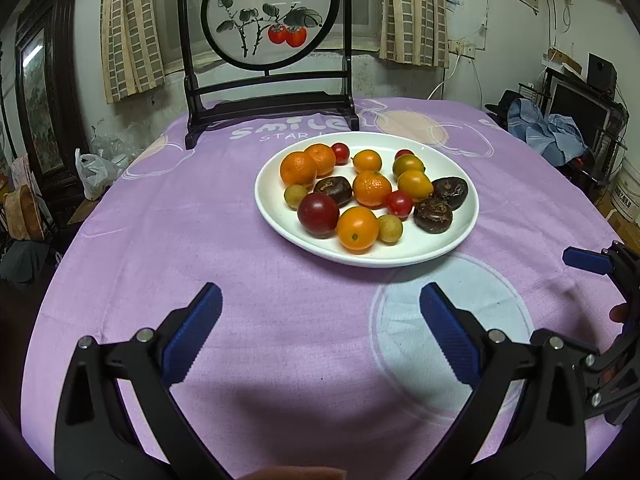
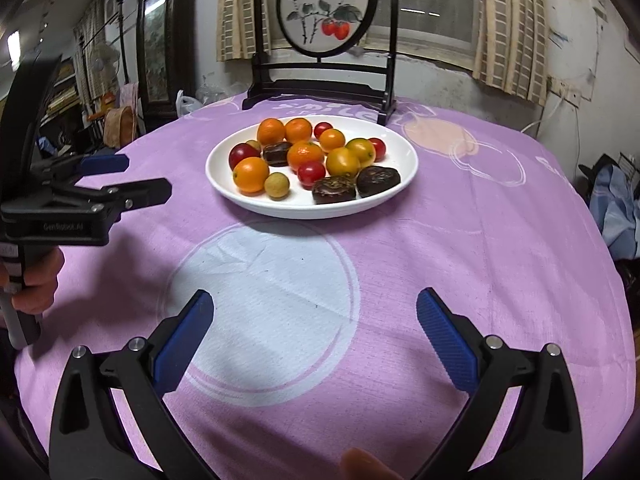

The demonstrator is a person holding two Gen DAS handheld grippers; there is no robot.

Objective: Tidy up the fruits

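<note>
A white plate (image 1: pixel 448 246) sits mid-table on the purple cloth and holds several fruits: orange mandarins (image 1: pixel 298 168), red cherry tomatoes (image 1: pixel 399 203), a dark red plum (image 1: pixel 318 215), small yellow-green fruits (image 1: pixel 390 229) and dark brown water chestnuts (image 1: pixel 433 216). The plate also shows in the right wrist view (image 2: pixel 396 148). My left gripper (image 1: pixel 320 320) is open and empty, above the cloth short of the plate. My right gripper (image 2: pixel 314 312) is open and empty, above a white circle on the cloth, short of the plate. Each gripper shows in the other's view, the right one (image 1: pixel 600 264) and the left one (image 2: pixel 132 180).
A black wooden stand with a round painted screen (image 1: pixel 270 12) stands at the table's far edge behind the plate. The purple tablecloth (image 1: pixel 180 220) covers the round table. Furniture, bags and clothes crowd the room beyond the table's edges.
</note>
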